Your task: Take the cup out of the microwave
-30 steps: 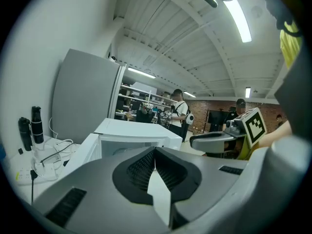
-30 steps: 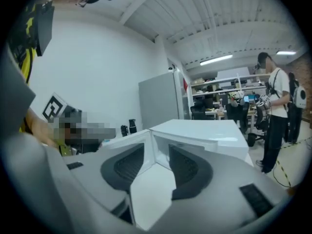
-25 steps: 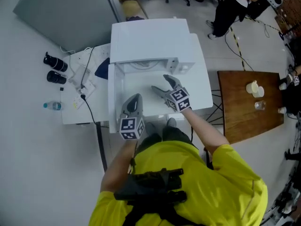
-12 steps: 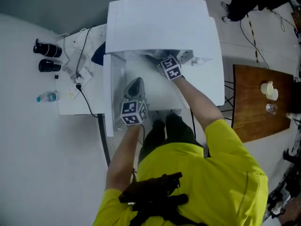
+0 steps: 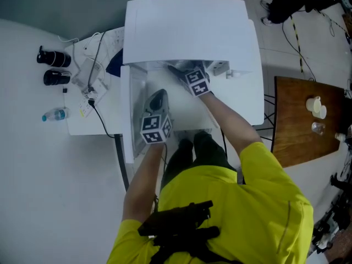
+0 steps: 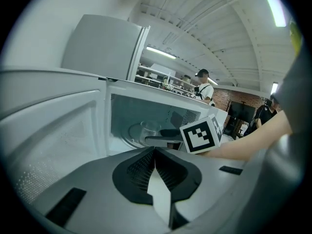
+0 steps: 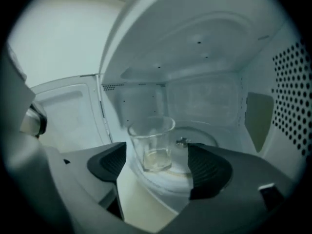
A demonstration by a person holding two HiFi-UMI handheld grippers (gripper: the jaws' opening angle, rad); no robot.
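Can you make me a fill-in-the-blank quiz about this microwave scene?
The glass cup stands inside the ____.
The left gripper has its jaws ____.
The right gripper has its jaws ____, not gripping the cup.
Missing: microwave; shut; open. The right jaws have just been opening, the cup between their tips.

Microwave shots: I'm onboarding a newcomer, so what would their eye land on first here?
A clear glass cup stands on the turntable inside the open white microwave, framed between the right tongs, whose jaws have just been opening and don't touch it. The left tongs hang shut outside, by the open door.
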